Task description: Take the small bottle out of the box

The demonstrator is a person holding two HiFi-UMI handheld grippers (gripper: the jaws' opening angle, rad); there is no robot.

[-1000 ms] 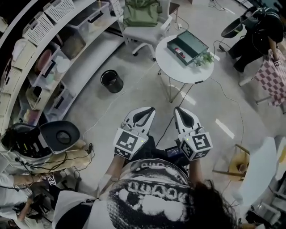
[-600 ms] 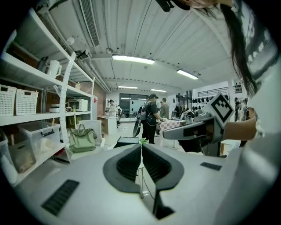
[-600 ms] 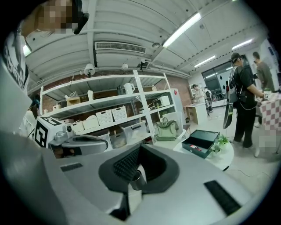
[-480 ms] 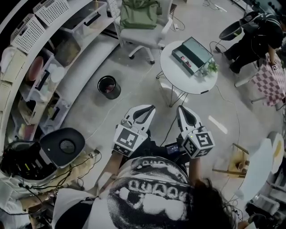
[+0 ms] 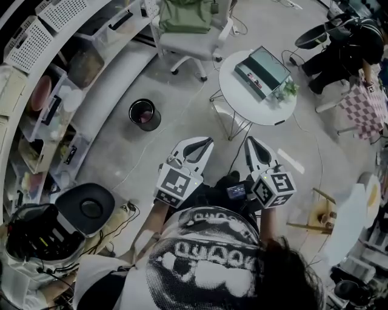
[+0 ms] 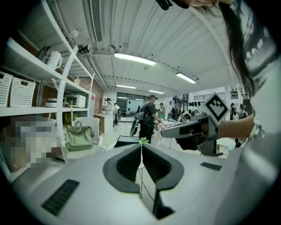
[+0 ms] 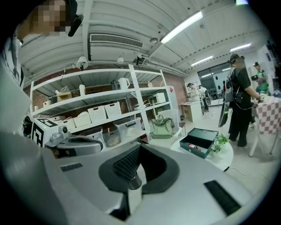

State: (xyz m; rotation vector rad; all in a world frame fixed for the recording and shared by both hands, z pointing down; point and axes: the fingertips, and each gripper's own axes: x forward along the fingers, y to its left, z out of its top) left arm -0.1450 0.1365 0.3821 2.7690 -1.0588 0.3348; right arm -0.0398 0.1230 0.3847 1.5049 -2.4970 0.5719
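While box holds small bottle | left gripper, right gripper: jaws together, empty

**Shelved workroom, grey floor**

White shelving is ranged along the grey floor. 1 white chair, loaded with a green bag, is placed near 1 round white table. Strip lights are mounted overhead.

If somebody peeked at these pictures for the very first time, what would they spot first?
Probably the two white grippers in the middle of the head view: the left gripper and the right gripper, side by side, both shut, each carrying a black-and-white patterned cube. Just beyond them stands a round white table with an open dark green box on top. Past that, a green bag sits on a white chair.
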